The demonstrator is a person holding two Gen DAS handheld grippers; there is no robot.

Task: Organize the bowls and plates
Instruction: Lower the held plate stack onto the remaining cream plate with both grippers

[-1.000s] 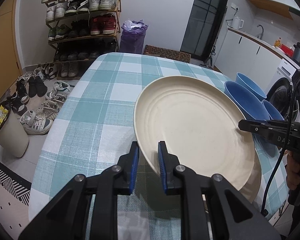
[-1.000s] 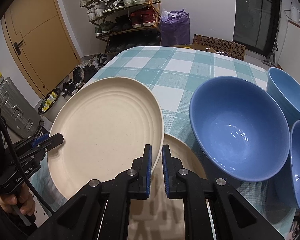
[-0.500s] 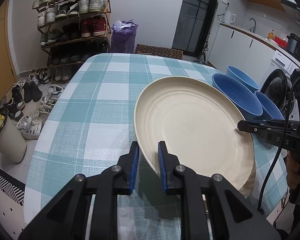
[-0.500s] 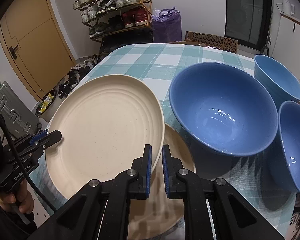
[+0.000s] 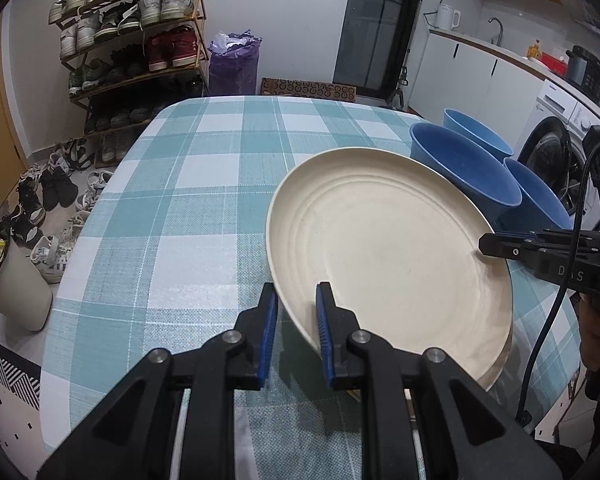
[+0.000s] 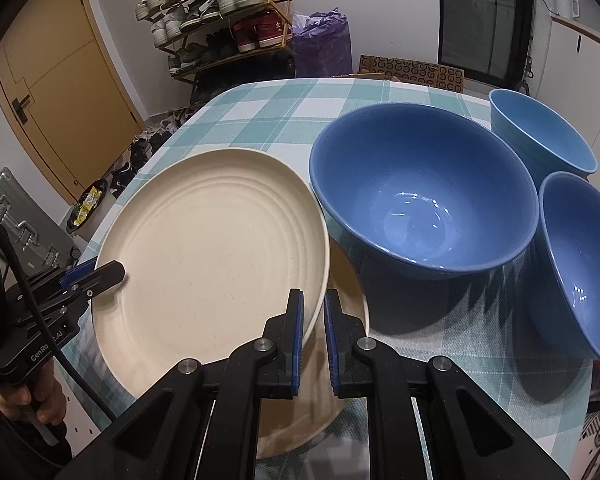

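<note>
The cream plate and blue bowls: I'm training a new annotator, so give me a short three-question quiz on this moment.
1. True or false: both tongs grip the rim of the upper cream plate.
2. How many blue bowls stand on the checked tablecloth?
   A) two B) three C) four
3. Fill in: beneath the held plate lies a second ____.

Key
1. True: the left tongs and right tongs clamp opposite edges.
2. B: the large bowl, the far bowl and the near right bowl.
3. Plate: the lower cream plate rests on the cloth.
</note>
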